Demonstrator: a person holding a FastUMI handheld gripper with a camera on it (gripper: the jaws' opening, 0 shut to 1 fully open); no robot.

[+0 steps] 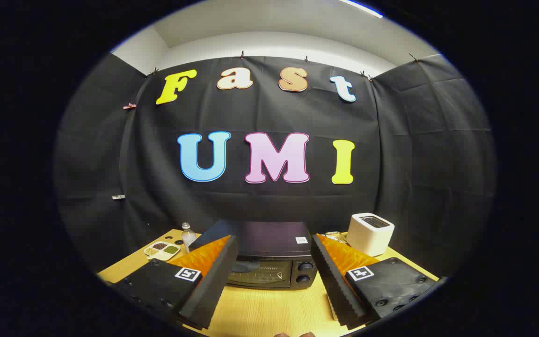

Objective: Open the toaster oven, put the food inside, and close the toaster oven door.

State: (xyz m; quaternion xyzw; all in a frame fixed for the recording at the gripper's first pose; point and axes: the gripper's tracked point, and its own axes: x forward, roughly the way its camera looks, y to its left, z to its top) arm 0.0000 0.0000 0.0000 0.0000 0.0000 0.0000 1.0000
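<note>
gripper [269, 281] spread wide over the wooden table [269, 311], holding nothing.
black toaster oven [269, 262] sits just ahead between the fingers, door closed, two knobs [304, 272] on its right side. beyond the left finger: a divided dish [162, 251] with dark, green and pale fillings in separate compartments, small bottle [187, 235] beside it. beyond the right finger: white toaster [370, 233].

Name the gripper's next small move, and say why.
Probably ease forward and down toward the top edge of the oven door. The door looks shut, the oven sits just ahead between the fingers, and the gripper is open, holding nothing. Its handle is hard to make out.
</note>
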